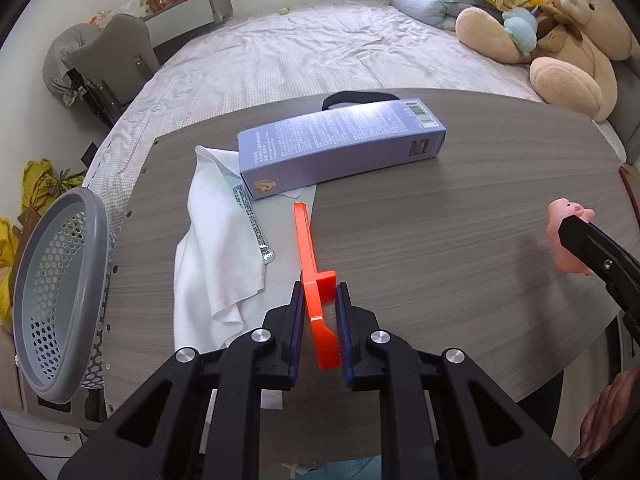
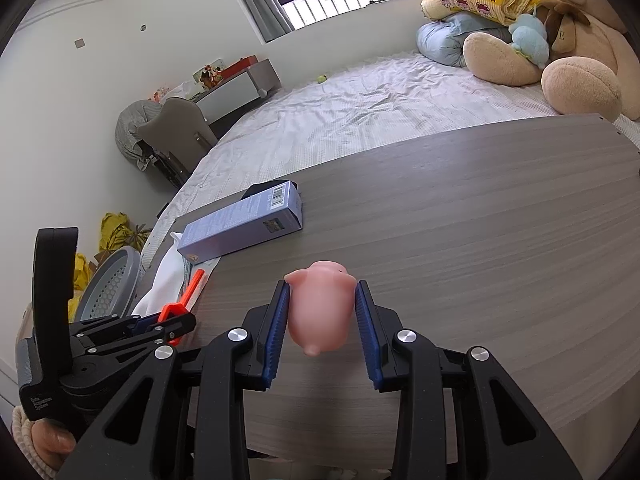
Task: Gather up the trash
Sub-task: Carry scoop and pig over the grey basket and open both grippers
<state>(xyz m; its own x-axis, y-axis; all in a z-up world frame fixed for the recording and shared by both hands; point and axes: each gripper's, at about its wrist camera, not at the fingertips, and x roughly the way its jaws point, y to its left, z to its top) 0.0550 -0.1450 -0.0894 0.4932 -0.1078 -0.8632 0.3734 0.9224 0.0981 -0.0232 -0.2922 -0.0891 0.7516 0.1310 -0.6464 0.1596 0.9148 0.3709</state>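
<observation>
A long orange plastic piece [image 1: 308,248] with a side tab lies on the wooden table [image 1: 440,208]. My left gripper [image 1: 320,294] is shut on its near end, the pads pressing the strip and the tab. The same grip shows at the lower left of the right wrist view, on the orange plastic piece [image 2: 188,292]. My right gripper [image 2: 322,286] is shut on a soft pink pig toy [image 2: 320,308], held just above the table. A purple carton [image 1: 340,148] lies on its side beyond a white cloth [image 1: 216,256] that carries a silver wrapper strip [image 1: 254,224].
A grey perforated basket [image 1: 60,292] hangs off the table's left edge. Behind the table is a bed [image 1: 300,52] with a large teddy bear [image 1: 568,40] and folded bedding. A chair [image 1: 116,56] stands at the far left. A hand [image 2: 44,444] shows at the lower left.
</observation>
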